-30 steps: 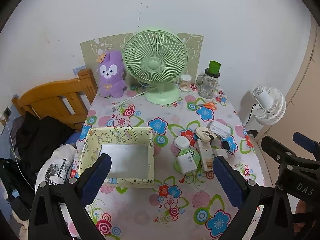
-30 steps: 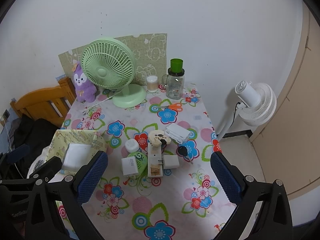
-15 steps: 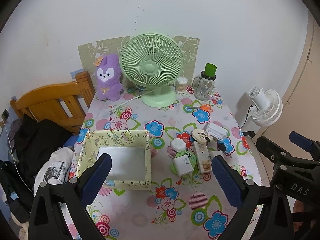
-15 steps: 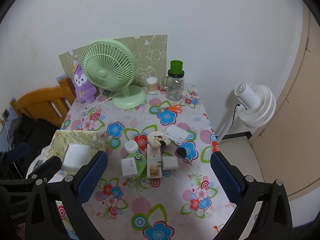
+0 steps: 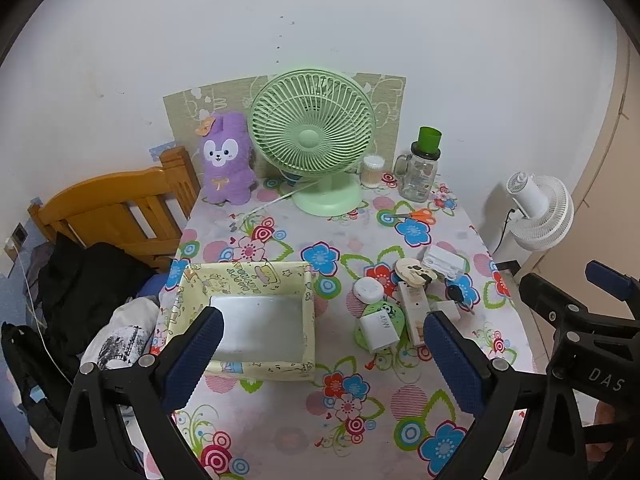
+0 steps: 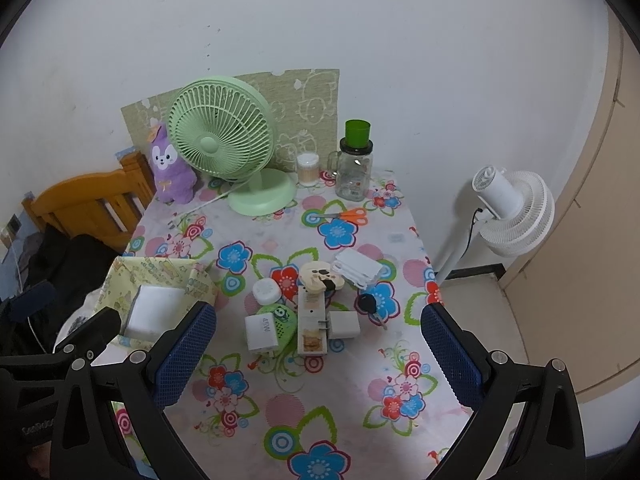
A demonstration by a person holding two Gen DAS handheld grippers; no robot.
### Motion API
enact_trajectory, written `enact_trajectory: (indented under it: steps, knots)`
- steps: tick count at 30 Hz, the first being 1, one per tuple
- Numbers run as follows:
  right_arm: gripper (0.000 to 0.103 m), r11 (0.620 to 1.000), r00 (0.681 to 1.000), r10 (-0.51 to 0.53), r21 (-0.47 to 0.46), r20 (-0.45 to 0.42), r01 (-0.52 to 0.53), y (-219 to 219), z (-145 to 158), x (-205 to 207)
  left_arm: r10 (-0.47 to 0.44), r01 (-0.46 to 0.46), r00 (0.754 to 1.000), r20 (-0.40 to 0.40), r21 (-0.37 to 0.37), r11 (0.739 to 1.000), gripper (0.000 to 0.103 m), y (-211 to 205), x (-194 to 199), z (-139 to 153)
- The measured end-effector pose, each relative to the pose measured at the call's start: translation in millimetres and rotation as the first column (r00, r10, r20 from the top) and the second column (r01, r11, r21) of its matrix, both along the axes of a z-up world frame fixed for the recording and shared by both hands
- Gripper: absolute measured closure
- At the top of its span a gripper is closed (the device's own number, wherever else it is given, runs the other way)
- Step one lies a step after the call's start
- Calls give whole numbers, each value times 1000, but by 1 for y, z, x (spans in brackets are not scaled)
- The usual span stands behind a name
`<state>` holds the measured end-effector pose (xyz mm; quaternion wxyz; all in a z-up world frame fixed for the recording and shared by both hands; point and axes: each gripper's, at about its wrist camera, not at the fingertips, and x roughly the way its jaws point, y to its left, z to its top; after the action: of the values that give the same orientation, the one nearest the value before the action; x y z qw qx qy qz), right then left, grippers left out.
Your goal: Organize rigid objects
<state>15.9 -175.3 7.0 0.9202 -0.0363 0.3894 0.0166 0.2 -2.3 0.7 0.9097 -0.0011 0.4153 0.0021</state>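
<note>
Blue-padded jaws spread wide on my left gripper [image 5: 320,344] and right gripper [image 6: 318,338], both empty, hovering above the table [image 6: 320,408].
Ahead: hard plastic clutter, likely light and slick; I would pinch the white charger [image 6: 261,333] across its flat sides. Bin [image 5: 308,292] sits left, empty. Both views have drawn back slightly; nothing moved.

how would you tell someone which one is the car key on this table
Start at the big green fan at the back of the flowered table, then come forward to the cluster of small white things to the right of the yellow box. The car key lies at the cluster's right edge on a blue flower, the only black item there.
</note>
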Motion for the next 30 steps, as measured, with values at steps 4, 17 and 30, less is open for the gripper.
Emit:
enact_trajectory:
  steps: [4,17,30]
  knots:
    - [0,1000,1000,7,-1,-2,-7,2,-1,0,6,-6,1000,-3,-4,1000,2,3,1,0]
    - [0,1000,1000,15,-5,0,-15,6,-2,1,17,-17,1000,-1,-2,1000,2,6,0,-1]
    - [0,998,998,55,1,-25,-55,-3,-10,18,18,-19,1000,-24,-4,1000,3,6,12,-10]
